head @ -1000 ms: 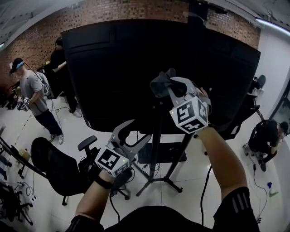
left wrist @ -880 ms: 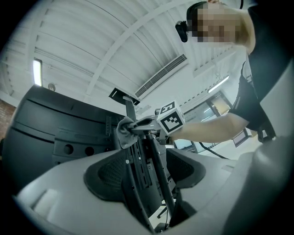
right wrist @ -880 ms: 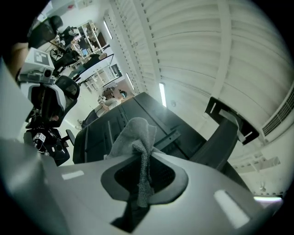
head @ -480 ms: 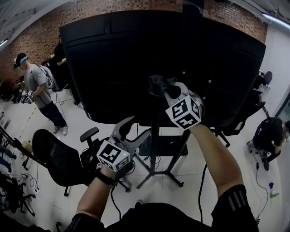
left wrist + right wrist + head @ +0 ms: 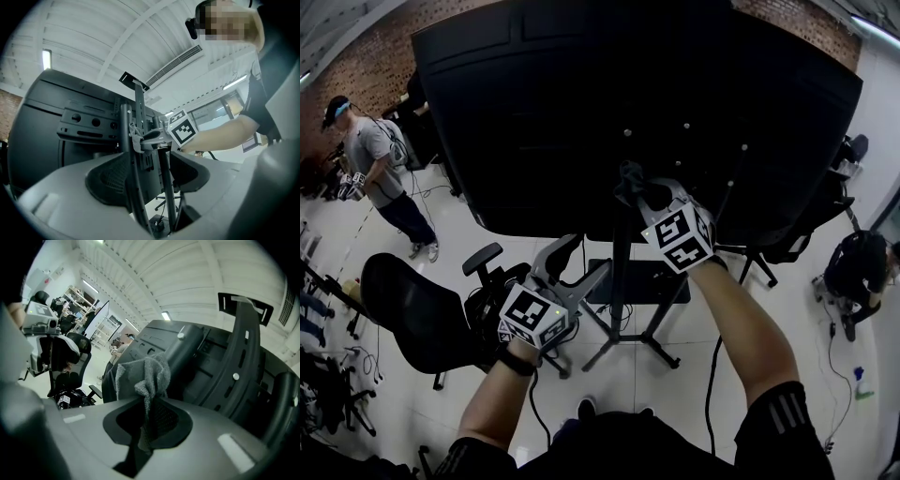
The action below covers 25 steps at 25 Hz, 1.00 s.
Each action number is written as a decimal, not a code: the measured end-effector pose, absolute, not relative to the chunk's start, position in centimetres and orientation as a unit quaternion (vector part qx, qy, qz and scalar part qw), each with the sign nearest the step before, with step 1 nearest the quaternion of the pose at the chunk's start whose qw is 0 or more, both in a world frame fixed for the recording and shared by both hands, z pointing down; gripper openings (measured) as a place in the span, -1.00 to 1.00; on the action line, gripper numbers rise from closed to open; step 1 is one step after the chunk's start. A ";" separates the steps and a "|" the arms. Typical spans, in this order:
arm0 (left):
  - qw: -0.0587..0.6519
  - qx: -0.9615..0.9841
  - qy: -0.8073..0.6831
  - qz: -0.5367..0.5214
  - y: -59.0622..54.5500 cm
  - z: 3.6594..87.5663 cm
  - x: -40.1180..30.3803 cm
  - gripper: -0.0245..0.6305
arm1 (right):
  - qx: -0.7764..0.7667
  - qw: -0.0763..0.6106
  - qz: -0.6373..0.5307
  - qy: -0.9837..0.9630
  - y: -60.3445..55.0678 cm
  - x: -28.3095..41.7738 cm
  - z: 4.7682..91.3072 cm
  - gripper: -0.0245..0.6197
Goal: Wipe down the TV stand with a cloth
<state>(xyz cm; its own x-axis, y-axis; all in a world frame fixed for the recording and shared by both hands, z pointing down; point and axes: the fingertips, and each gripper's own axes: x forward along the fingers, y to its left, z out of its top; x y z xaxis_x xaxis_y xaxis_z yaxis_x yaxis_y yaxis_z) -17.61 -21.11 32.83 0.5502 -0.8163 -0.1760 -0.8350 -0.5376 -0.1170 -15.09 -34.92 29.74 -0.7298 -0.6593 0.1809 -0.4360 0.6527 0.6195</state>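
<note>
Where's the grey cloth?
Middle of the head view: the cloth is pinched in the right gripper, by the top of the TV stand pole.

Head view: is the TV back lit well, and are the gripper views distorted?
Head view: the TV back is nearly black with little detail, the floor bright. Left gripper view: strong fisheye bending, dark corners. Right gripper view: same bending, yet the cloth looks sharp.
</note>
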 end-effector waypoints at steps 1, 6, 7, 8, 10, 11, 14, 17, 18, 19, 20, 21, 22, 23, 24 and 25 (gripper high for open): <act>0.090 -0.876 0.471 0.049 -21.3 33.2 -17.6 -0.02 | 0.307 0.202 -0.277 -0.888 -34.9 -15.2 30.3 -0.83; 0.071 -0.880 0.468 0.045 -22.4 35.3 -17.8 -0.02 | 0.295 0.225 -0.291 -0.882 -34.7 -16.0 34.0 -0.83; 0.067 -0.881 0.467 0.043 -22.6 35.8 -17.8 -0.02 | 0.295 0.229 -0.291 -0.881 -34.7 -16.1 34.8 -0.83; 0.063 -0.882 0.466 0.042 -22.8 36.4 -17.8 -0.02 | 0.294 0.231 -0.287 -0.882 -34.7 -16.1 35.6 -0.83; 0.052 -0.884 0.464 0.038 -23.0 37.5 -17.8 -0.02 | 0.295 0.233 -0.275 -0.885 -34.8 -16.0 37.2 -0.82; 0.046 -0.884 0.463 0.036 -23.1 38.1 -17.9 -0.02 | 0.297 0.233 -0.270 -0.886 -34.8 -16.0 38.0 -0.82; 0.030 -0.886 0.462 0.026 -23.6 39.9 -17.9 -0.02 | 0.298 0.236 -0.249 -0.891 -34.9 -15.9 40.5 -0.80; 0.011 -0.888 0.460 0.016 -24.2 42.1 -17.8 -0.02 | 0.295 0.243 -0.229 -0.895 -35.0 -15.9 43.2 -0.79; 0.005 -0.889 0.459 0.013 -24.3 42.8 -17.7 -0.02 | 0.292 0.247 -0.223 -0.897 -34.9 -15.9 44.2 -0.79; -0.001 -0.890 0.457 0.009 -24.4 43.7 -17.5 -0.02 | 0.290 0.251 -0.217 -0.898 -34.9 -15.9 45.2 -0.79; -0.007 -0.891 0.454 0.004 -24.4 44.5 -17.3 -0.02 | 0.289 0.255 -0.211 -0.899 -34.7 -15.9 46.3 -0.79; -0.013 -0.892 0.451 0.000 -24.4 45.5 -17.1 -0.02 | 0.288 0.258 -0.204 -0.899 -34.6 -15.9 47.4 -0.79; -0.019 -0.893 0.449 -0.005 -24.4 46.5 -16.9 -0.02 | 0.287 0.262 -0.196 -0.900 -34.4 -15.9 48.5 -0.79; -0.027 -0.894 0.447 -0.009 -24.4 47.5 -16.9 -0.02 | 0.286 0.266 -0.188 -0.901 -34.3 -16.0 49.7 -0.79; -0.034 -0.894 0.447 -0.013 -24.5 48.5 -16.9 -0.02 | 0.285 0.271 -0.179 -0.902 -34.3 -16.1 51.0 -0.79; -0.043 -0.893 0.447 -0.016 -24.6 49.4 -17.0 -0.02 | 0.284 0.276 -0.169 -0.903 -34.3 -16.2 52.3 -0.78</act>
<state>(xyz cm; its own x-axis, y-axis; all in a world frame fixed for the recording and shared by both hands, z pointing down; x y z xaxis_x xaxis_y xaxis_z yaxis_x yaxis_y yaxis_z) -17.03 -24.64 49.44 0.6001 -0.7972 0.0661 -0.7999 -0.5969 0.0623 -16.19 -34.25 52.26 -0.6865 -0.6054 0.4027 -0.4188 0.7820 0.4615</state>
